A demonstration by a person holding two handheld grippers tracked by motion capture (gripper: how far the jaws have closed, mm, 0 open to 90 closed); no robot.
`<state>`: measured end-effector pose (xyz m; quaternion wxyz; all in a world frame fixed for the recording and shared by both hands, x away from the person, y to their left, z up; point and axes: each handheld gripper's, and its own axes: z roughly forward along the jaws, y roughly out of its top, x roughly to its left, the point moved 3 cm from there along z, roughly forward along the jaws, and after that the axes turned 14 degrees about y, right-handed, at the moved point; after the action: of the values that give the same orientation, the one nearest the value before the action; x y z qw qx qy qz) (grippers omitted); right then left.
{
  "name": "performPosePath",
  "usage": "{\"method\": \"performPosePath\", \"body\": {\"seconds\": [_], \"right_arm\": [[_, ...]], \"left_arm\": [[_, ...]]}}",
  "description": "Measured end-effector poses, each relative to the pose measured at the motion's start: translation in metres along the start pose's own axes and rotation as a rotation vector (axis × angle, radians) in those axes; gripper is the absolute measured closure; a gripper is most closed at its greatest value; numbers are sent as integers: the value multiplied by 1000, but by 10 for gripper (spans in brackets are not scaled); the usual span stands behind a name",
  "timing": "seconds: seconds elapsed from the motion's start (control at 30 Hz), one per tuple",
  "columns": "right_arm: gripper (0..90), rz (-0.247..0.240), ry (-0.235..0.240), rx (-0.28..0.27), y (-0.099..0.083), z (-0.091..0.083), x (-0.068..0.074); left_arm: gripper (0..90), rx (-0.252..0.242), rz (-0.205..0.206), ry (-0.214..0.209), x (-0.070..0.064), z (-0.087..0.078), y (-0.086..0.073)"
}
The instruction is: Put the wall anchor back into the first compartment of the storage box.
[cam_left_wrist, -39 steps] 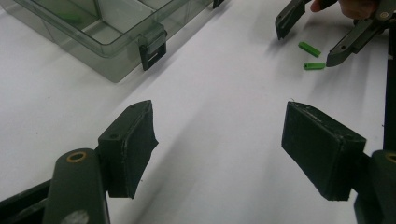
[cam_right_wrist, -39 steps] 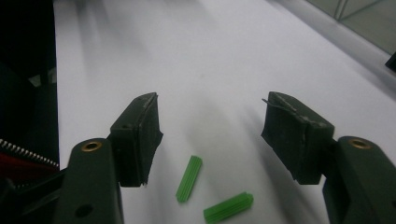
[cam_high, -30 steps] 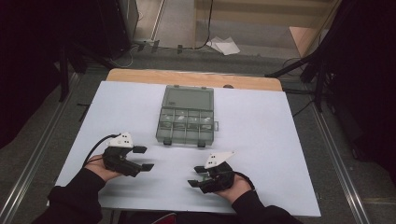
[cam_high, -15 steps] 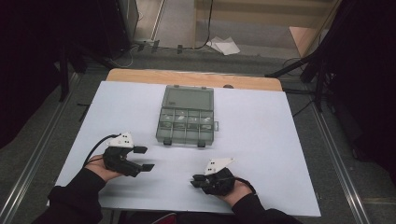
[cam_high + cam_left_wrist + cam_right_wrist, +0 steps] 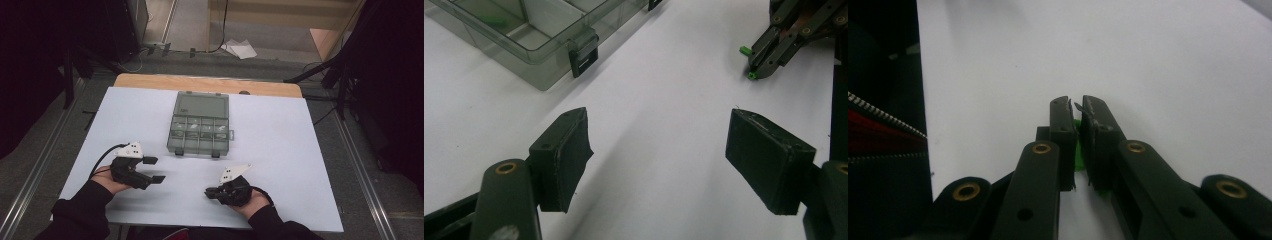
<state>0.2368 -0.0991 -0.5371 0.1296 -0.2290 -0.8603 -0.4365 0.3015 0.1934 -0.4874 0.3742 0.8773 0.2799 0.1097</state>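
A clear grey compartment box (image 5: 200,125) lies open in the middle of the white table top (image 5: 280,140); its near corner and latch show in the left gripper view (image 5: 524,35). My left gripper (image 5: 156,170) rests on the table left of the box, jaws wide apart with nothing between them (image 5: 659,150). My right gripper (image 5: 207,192) lies low near the front edge, pointing left. Its jaws (image 5: 1077,107) are shut on a small green piece (image 5: 1078,155). From the left gripper view the right gripper (image 5: 756,65) shows green bits (image 5: 745,50) at its tip.
A wooden strip (image 5: 210,82) edges the table's far side. Beyond it the floor holds cables and a sheet of paper (image 5: 240,49). Metal rails (image 5: 360,165) run along both sides. Bare table surface lies right of the box.
The right gripper's jaws have drawn together and it has sunk lower to the table. The left gripper has stayed in place.
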Motion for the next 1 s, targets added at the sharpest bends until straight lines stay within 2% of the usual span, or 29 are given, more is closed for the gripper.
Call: {"method": "performPosePath", "body": {"seconds": [0.33,0.43,0.5,0.53,0.83,1.0], "right_arm": [[855,15,3,-23,8,-1,-2],[855,36,1,-37,11,-2,-3],[855,43,-2,-43,13,-2,-5],[855,41,3,-48,15,-2,-6],[855,92,-9,-62,22,-5,-13],[855,101,-20,-70,27,-6,-17]], "left_arm": [[250,2,-3,-7,1,0,0],[249,6,-4,-6,1,0,0],[249,27,3,1,2,-1,0],[249,9,-5,-5,1,0,-1],[249,11,-4,-6,1,0,-1],[249,8,-4,-7,1,0,-1]]}}
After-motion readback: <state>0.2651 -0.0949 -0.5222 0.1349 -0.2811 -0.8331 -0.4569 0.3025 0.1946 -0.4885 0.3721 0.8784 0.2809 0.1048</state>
